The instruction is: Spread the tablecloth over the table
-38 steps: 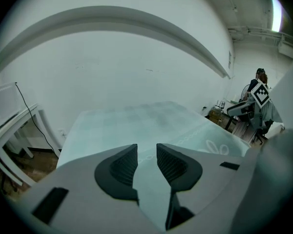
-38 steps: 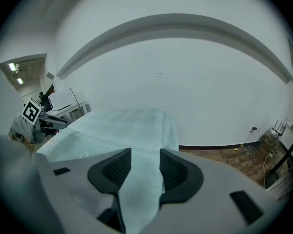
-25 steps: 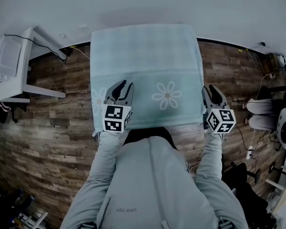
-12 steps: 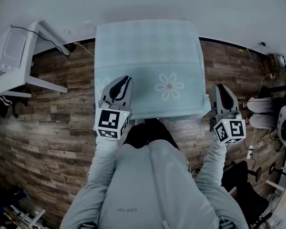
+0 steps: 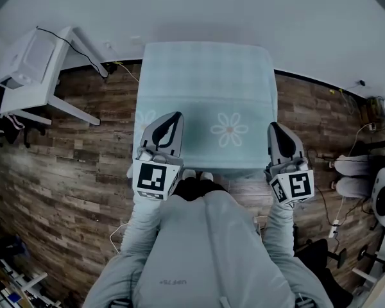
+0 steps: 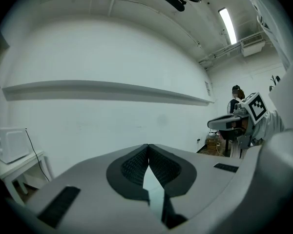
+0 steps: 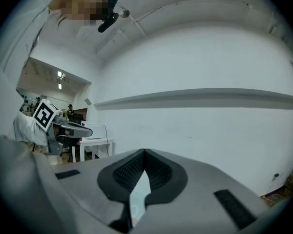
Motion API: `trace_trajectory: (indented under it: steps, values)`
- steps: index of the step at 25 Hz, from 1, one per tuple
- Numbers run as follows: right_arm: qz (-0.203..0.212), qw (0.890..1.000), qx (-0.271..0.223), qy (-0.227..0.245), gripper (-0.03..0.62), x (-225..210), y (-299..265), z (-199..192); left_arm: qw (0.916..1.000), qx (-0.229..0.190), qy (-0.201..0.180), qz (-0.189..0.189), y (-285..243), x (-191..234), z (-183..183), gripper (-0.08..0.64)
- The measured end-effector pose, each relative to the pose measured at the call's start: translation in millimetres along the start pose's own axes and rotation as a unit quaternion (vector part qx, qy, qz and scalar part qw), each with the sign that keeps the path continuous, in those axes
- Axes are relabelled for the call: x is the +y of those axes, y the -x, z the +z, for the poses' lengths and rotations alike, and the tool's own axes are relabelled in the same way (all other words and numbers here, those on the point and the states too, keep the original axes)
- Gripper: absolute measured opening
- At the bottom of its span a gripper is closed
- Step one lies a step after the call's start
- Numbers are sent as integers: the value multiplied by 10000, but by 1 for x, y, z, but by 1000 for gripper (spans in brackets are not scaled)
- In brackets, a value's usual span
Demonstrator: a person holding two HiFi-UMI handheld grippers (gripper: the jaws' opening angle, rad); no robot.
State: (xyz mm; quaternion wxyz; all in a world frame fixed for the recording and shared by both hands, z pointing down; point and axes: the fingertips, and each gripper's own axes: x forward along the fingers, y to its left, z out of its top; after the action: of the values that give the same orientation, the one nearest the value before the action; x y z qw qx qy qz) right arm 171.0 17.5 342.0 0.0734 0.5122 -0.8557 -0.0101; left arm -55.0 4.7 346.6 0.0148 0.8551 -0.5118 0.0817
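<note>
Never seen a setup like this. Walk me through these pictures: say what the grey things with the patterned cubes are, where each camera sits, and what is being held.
There is no robot here. A person in a grey top holds a hand-held claw in each hand, and the patterned cubes are part of those tools. The top-down picture comes from a camera on the person's head. It shows the left claw and right claw near the closest edge of a pale checked tablecloth with daisy prints. The cloth is draped over a table that it hides, above a wooden floor. The other two pictures come from cameras riding on each claw, looking along its jaws. Both show the jaws shut, with a pale sliver of the cloth pinched between them.
</note>
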Motion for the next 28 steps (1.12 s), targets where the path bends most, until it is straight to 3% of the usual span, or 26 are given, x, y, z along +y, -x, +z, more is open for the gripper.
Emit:
trace_trajectory:
  steps: [7, 14, 28]
  values:
    - [92, 9994, -311, 143, 21, 2, -13, 20, 9995, -132, -92, 274, 10, 3, 9, 25]
    - [30, 9993, -277, 236, 21, -5, -13, 19, 9988, -159, -97, 443, 17, 13, 10, 25]
    - [-72, 9990, -282, 329, 21, -9, -10, 21, 9988, -122, -58, 479, 15, 16, 9, 25]
